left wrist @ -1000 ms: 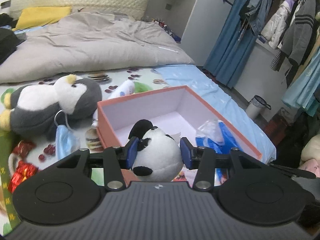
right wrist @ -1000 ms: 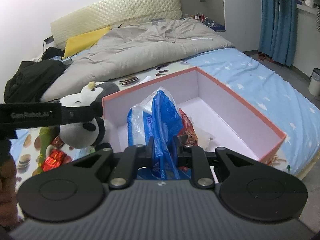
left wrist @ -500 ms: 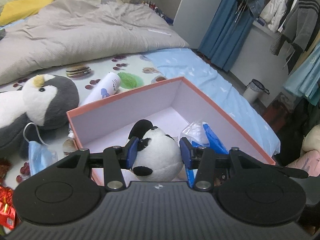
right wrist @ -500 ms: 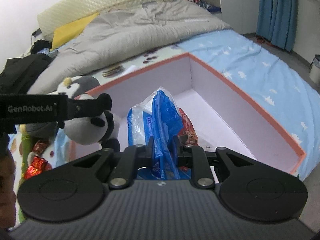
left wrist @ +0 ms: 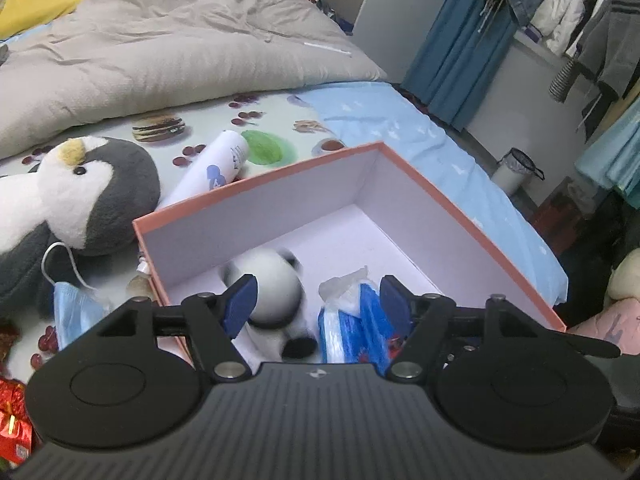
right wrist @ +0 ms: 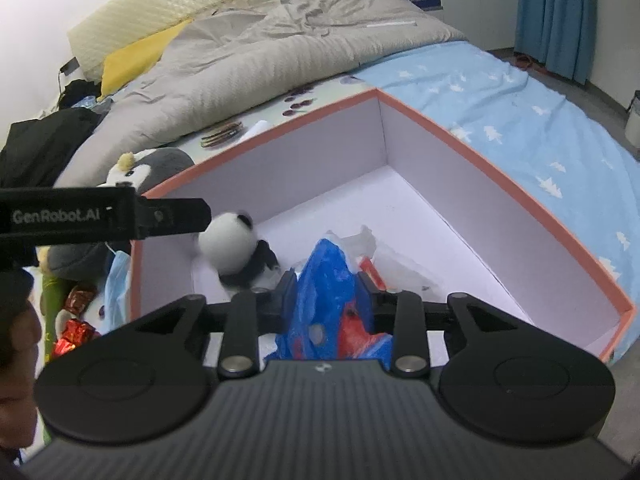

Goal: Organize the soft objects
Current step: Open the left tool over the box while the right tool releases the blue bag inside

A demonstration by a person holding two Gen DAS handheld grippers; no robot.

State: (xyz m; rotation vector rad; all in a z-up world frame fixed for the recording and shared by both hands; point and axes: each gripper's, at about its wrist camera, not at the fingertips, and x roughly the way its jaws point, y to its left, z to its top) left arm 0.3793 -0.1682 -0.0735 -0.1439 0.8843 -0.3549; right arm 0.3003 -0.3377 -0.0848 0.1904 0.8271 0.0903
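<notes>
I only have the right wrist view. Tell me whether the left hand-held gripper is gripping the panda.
Observer: No. In the left wrist view the left hand-held gripper has its jaws opening. The panda is blurred, low inside the box, and the right pad is well clear of it.
Operator: Report what lies past the blue curtain on the right.
Observer: Clothes hang in a row there, among them a white jacket and a grey striped top.
Operator: Describe the white thing behind the box's far wall.
Observer: It is a white tube with a blue print, lying on the sheet beside the penguin.
</notes>
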